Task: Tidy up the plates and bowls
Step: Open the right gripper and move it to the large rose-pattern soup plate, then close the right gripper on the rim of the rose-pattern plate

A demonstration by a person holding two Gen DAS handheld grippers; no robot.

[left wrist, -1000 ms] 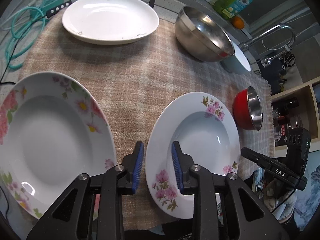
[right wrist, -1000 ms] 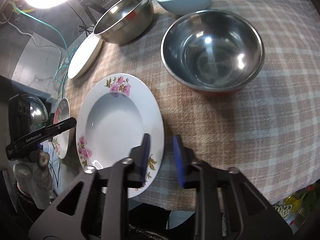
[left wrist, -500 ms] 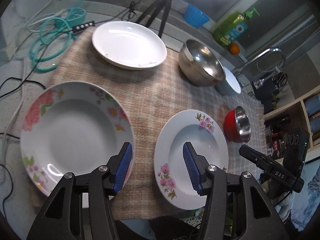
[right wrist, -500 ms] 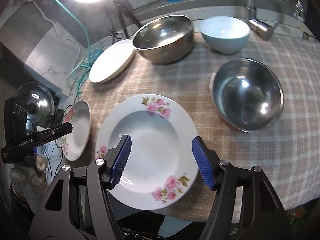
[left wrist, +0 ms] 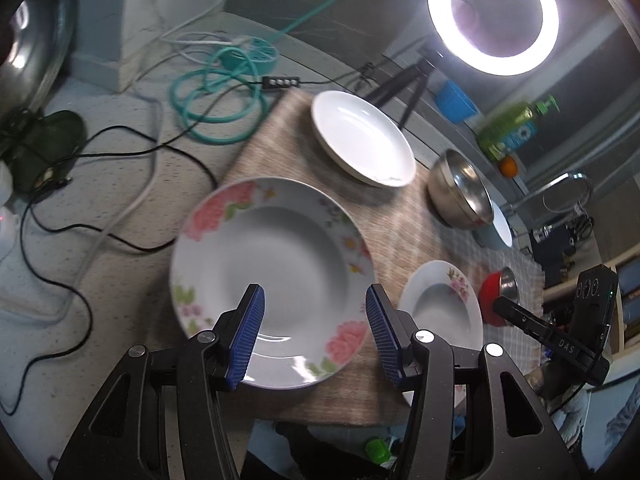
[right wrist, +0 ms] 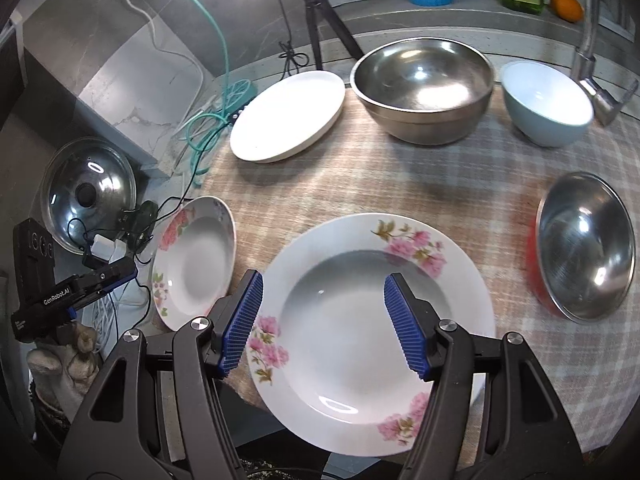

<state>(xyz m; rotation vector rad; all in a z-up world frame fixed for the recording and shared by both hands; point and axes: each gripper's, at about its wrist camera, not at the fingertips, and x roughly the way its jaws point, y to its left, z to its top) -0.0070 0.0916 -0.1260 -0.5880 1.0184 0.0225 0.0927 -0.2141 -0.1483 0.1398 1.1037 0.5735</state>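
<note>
"GenRobot.AI" lettering on left gripper (right wrist: 76,296) ("DAS" on right gripper (left wrist: 560,344))

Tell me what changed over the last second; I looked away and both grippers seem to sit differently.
Both grippers opened wide and pulled up and back. The left gripper swung left, now hanging over the large floral plate; the right gripper centred over the small floral plate. Nothing was taken hold of. Plates, steel bowl, blue bowl and red bowl stayed put.

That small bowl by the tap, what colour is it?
The small bowl is pale blue outside, white inside; the right wrist view shows it best.
</note>
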